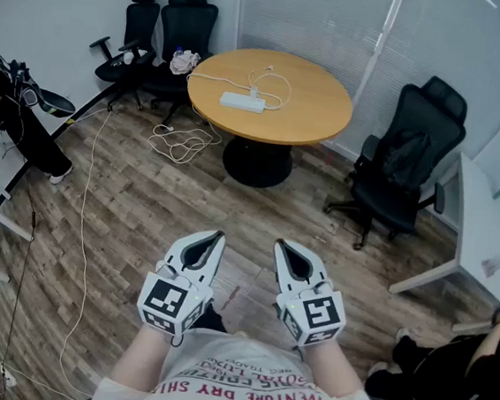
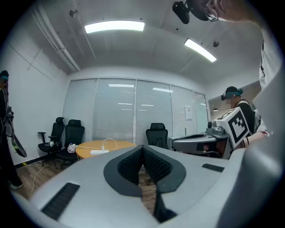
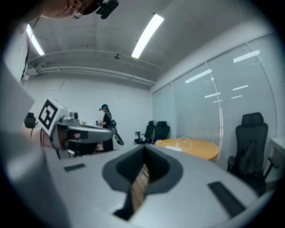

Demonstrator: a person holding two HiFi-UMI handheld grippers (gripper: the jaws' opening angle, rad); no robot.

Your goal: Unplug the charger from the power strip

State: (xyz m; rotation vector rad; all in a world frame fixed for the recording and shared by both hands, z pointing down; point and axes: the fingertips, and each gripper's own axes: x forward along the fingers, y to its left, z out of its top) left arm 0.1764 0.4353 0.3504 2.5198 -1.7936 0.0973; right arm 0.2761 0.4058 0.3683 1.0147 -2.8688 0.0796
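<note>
Left gripper [image 1: 213, 240], right gripper [image 1: 285, 247]: jaws pressed together, empty, near the body. Charger [image 1: 253, 91]: plugged into strip [image 1: 242, 102], far table [image 1: 321, 113]. Probably light, rigid, smooth; pinch its body, steady the strip.

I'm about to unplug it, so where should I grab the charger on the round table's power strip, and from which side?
Grip the charger by its white body, which stands up off the power strip, not by its looping cable. Come from above with the jaws across its sides and pull straight up. It is too far and small to show its faces.
</note>
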